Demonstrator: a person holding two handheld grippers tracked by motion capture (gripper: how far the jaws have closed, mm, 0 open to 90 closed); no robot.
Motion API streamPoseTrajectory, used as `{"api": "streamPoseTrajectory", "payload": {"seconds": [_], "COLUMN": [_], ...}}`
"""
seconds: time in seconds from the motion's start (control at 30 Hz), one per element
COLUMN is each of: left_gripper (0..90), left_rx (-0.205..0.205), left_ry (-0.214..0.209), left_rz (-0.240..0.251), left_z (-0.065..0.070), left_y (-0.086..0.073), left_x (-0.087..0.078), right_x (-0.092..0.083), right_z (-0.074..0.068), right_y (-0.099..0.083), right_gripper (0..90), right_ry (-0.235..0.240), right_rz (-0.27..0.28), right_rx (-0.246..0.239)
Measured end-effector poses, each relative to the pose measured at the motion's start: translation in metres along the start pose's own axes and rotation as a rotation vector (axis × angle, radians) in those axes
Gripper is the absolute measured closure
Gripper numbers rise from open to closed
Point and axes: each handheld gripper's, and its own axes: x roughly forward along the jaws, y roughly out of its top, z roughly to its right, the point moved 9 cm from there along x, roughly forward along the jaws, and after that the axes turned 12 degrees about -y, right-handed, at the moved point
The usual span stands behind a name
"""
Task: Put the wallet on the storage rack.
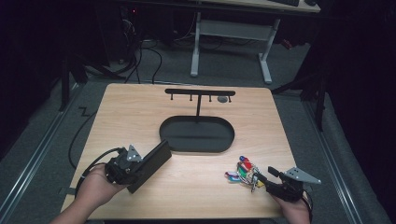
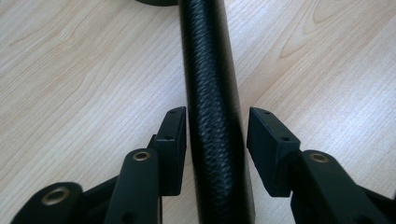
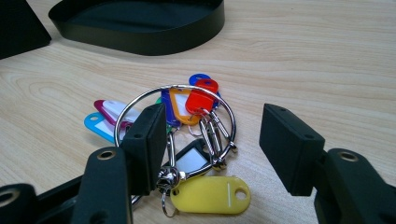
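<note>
The left gripper [image 1: 140,164] sits at the near left of the table [image 1: 140,107], its 2 jaws set on either side of a black case [image 2: 212,116]. In the left gripper view the left pad lies right against the case's textured side, while a thin strip of wood shows between the case and the right pad, so the jaws are partly closed around it and I cannot tell if the grip is firm. From the high view the case runs from the jaws up and away toward the black oval tray [image 1: 198,140], its far end just short of the tray's near left rim.

The right gripper [image 1: 262,179] rests at the near right, jaws standing apart. Between and just ahead of them lies a bunch of keys [image 3: 187,140]: a metal ring carrying red, orange, blue, pink and yellow tags. The left pad is right beside the ring, perhaps touching it; the right pad is clear of it. Beyond the keys, farther from this gripper, is the tray, and behind the tray stands a black T-shaped rack [image 1: 200,93] with small hooks.
</note>
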Motion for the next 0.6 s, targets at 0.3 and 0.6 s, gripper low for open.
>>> {"api": "streamPoseTrajectory", "payload": {"seconds": [0.3,0.6], "left_gripper": [65.9,72.2], "left_rx": [-0.007,0.003], "left_ry": [-0.013,-0.034], "left_rz": [-0.023,-0.010], "left_z": [-0.0005,0.0023], "left_y": [0.0042,0.0051], "left_x": [-0.0011,-0.0011], "right_x": [0.0004,0.0006], "right_z": [-0.0008,-0.0019], "right_y": [-0.0008,-0.0008], "right_gripper": [41.9,41.8], "right_ry": [0.003,0.005], "right_rz": [-0.005,-0.006], "right_rx": [-0.002,-0.008]}}
